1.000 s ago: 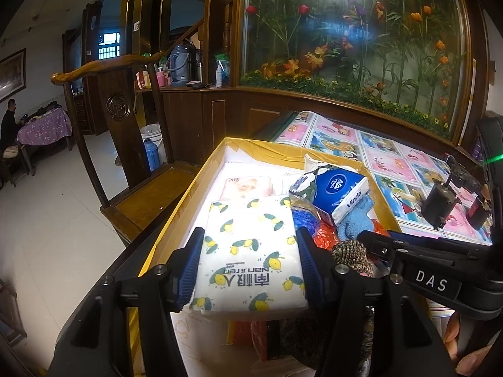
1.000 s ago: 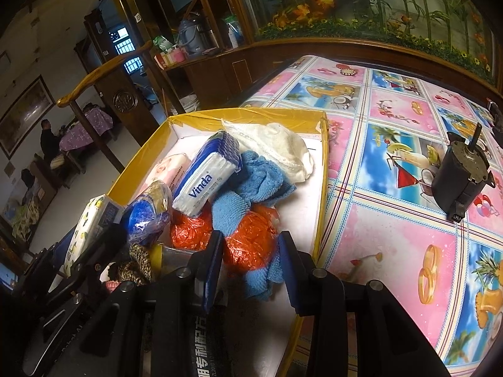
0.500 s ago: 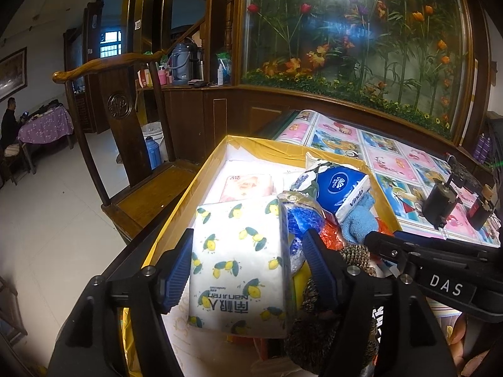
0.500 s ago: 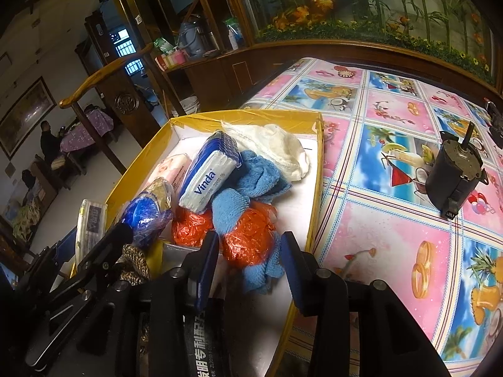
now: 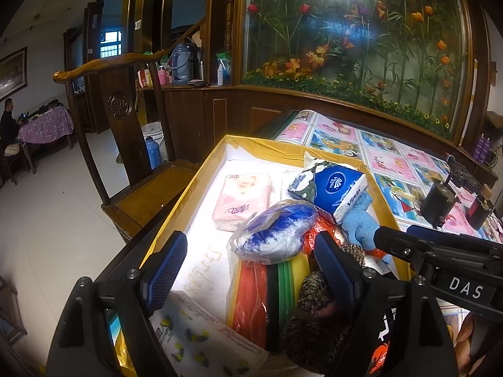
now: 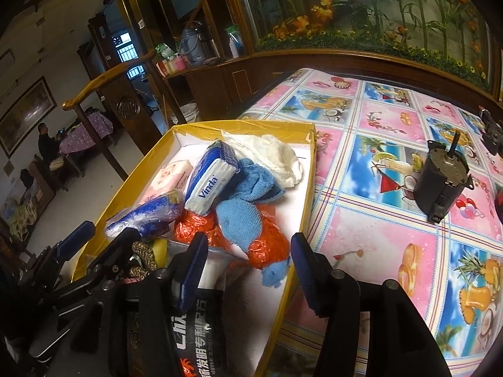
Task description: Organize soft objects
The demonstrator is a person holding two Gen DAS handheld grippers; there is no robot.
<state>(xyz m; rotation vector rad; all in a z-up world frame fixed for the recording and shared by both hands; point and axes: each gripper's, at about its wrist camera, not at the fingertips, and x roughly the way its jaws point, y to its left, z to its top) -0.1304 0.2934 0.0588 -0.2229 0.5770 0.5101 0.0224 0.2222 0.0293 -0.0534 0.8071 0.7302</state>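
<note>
Both tools gaping, empty, over lemon-print tissue pack [image 5: 201, 339] flat in yellow-rimmed box [image 5: 176, 202].

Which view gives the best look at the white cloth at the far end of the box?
The right wrist view: the white cloth lies in full sight behind the blue Vinda pack. In the left wrist view the Vinda pack covers nearly all of it; only a sliver shows.

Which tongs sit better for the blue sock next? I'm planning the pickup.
Probably the right tongs: open, with the blue sock just ahead. The left tongs, also open, face the blue-white bagged bundle.
</note>
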